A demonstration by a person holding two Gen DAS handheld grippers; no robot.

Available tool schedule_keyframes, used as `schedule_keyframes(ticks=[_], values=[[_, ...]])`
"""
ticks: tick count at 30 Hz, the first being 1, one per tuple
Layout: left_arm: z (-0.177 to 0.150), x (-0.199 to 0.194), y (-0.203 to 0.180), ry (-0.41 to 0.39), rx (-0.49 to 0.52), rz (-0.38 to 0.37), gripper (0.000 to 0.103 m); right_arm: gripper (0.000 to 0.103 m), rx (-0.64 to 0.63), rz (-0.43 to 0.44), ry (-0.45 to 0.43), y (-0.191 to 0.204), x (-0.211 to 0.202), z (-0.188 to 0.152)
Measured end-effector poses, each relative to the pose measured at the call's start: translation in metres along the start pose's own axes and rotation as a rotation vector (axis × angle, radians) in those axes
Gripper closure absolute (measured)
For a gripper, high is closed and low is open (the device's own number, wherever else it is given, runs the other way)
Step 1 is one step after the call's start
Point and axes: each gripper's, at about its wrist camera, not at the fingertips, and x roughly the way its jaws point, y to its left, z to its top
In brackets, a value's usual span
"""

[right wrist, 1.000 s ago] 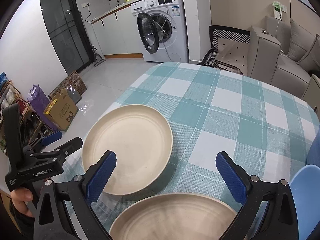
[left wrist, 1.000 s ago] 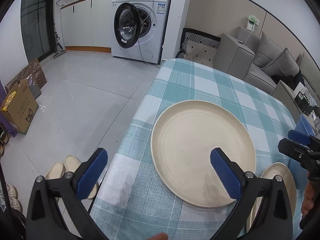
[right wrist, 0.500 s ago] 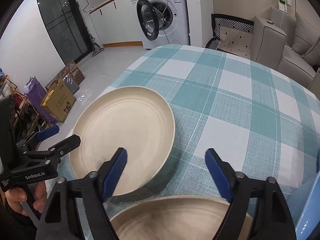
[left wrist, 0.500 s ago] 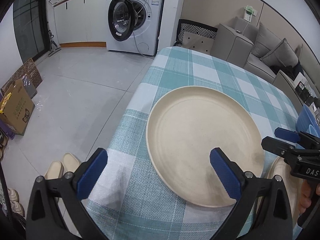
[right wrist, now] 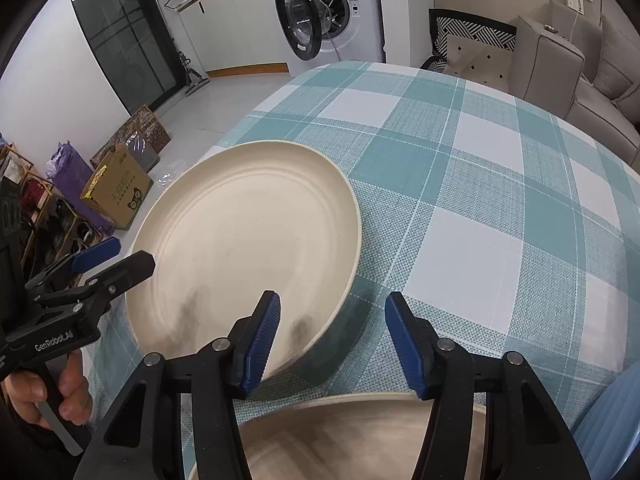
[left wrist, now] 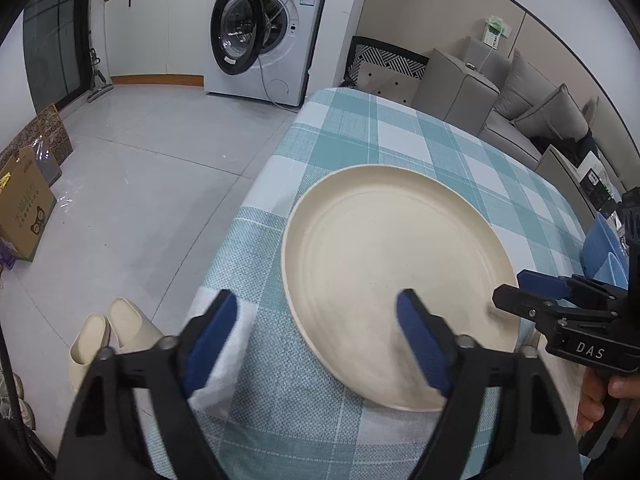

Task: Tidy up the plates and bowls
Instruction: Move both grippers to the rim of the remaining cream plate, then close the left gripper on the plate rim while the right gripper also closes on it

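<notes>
A large cream plate (left wrist: 396,276) lies flat on the checked tablecloth near the table's left edge; it also shows in the right wrist view (right wrist: 248,252). My left gripper (left wrist: 316,340) is open, its jaws straddling the plate's near-left rim. My right gripper (right wrist: 332,340) is open but narrowed, straddling the plate's near-right rim. A second cream dish (right wrist: 340,440) sits just below the right gripper. The right gripper shows at the right in the left wrist view (left wrist: 560,312), and the left gripper at the left in the right wrist view (right wrist: 80,280).
A blue dish (left wrist: 600,252) stands at the table's right; its edge shows in the right wrist view (right wrist: 608,440). The table edge (left wrist: 240,216) drops to a tiled floor with slippers (left wrist: 108,336), boxes (left wrist: 24,204) and a washing machine (left wrist: 264,32). A grey sofa (left wrist: 520,112) lies beyond.
Both grippers have moved in toward the large plate and both jaws have narrowed, the right more. The plate has not moved.
</notes>
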Motion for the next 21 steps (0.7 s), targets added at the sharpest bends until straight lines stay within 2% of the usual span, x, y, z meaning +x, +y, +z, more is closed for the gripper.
schedule_keyframes(ticks=[1,7,13,14,21], values=[[0.0,0.0008,-0.0005,0.003,0.003,-0.002,0.036,0.052,-0.004,0.0,0.002,0.0009,0.0009,-0.0003],[-0.0032,0.0032,-0.0033,0.015,0.014,-0.008,0.061,0.065,-0.019,-0.01,0.014,0.0051,0.0056,-0.0032],[-0.004,0.0031,-0.0049,0.011,0.04,0.024,0.078,0.074,-0.031,-0.018,0.013,0.0071,0.0079,-0.0058],[-0.004,0.003,-0.0042,0.012,0.038,0.02,0.079,0.078,-0.033,-0.02,0.013,0.0078,0.0077,-0.0062],[-0.0052,0.0025,-0.0057,0.01,0.054,0.025,0.081,0.079,-0.045,-0.049,0.003,0.0092,0.0065,-0.0073]])
